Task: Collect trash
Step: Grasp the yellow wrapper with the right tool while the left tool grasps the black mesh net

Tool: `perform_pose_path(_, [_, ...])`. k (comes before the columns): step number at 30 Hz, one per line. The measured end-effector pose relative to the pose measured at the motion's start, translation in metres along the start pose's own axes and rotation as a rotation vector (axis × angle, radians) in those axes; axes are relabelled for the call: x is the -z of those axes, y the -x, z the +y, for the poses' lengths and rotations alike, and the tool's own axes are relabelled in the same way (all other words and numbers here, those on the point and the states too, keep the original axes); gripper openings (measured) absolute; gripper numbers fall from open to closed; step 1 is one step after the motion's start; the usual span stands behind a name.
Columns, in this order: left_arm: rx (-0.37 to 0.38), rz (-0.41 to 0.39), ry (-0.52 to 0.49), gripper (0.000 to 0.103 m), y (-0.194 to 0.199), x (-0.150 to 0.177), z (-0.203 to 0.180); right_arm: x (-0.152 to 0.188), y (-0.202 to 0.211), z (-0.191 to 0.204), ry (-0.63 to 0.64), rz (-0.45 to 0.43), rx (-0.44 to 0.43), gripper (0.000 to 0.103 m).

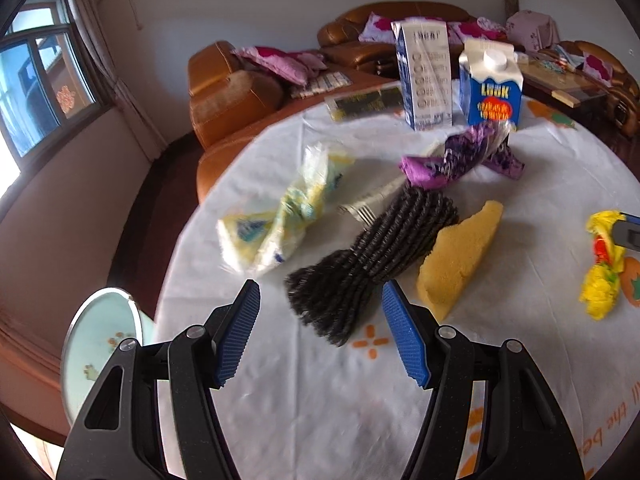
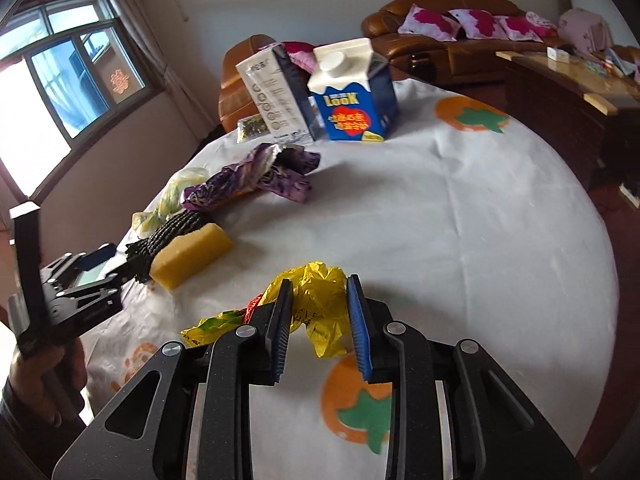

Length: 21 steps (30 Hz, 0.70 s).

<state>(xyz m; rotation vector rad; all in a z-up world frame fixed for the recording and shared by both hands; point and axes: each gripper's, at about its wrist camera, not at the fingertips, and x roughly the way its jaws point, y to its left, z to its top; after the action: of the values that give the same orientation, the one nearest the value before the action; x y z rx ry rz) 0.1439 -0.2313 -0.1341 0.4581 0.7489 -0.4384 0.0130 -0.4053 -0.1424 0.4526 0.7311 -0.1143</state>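
Observation:
My left gripper (image 1: 320, 300) is open and empty just in front of a dark braided hair bundle (image 1: 372, 248) on the white tablecloth. A yellow sponge (image 1: 460, 256) lies to its right, a pale yellow-white wrapper (image 1: 280, 216) to its left, and a purple wrapper (image 1: 460, 156) behind. My right gripper (image 2: 320, 308) has its jaws on either side of a crumpled yellow wrapper (image 2: 320, 300), which bulges between the pads; the grip looks closed on it. That wrapper also shows in the left wrist view (image 1: 604, 264).
Two cartons stand at the back: a blue "Look" carton (image 2: 352, 100) and a white-blue carton (image 2: 276, 96). A fork (image 1: 360, 204) lies under the hair bundle. A light blue bin (image 1: 100, 352) sits below the table's left edge. Brown sofas stand behind.

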Motion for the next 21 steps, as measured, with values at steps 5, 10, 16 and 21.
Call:
perform_pose_path(5, [0.046,0.026,-0.009,0.024,-0.006,0.003,-0.001,0.003,0.003,0.000,-0.001,-0.011,-0.010,0.028])
perform_pose_path(10, [0.045,0.000,-0.011,0.009,0.012,0.007,0.012,0.003,0.007,0.007,-0.001,-0.023,-0.020,0.028])
perform_pose_path(16, [0.020,-0.041,-0.010,0.008,0.041,0.019,0.034,0.000,0.012,0.017,0.005,-0.043,-0.022,0.028])
perform_pose_path(21, [-0.004,-0.066,0.009,0.008,0.062,0.027,0.056,-0.007,0.013,0.035,0.026,-0.063,-0.029,0.028])
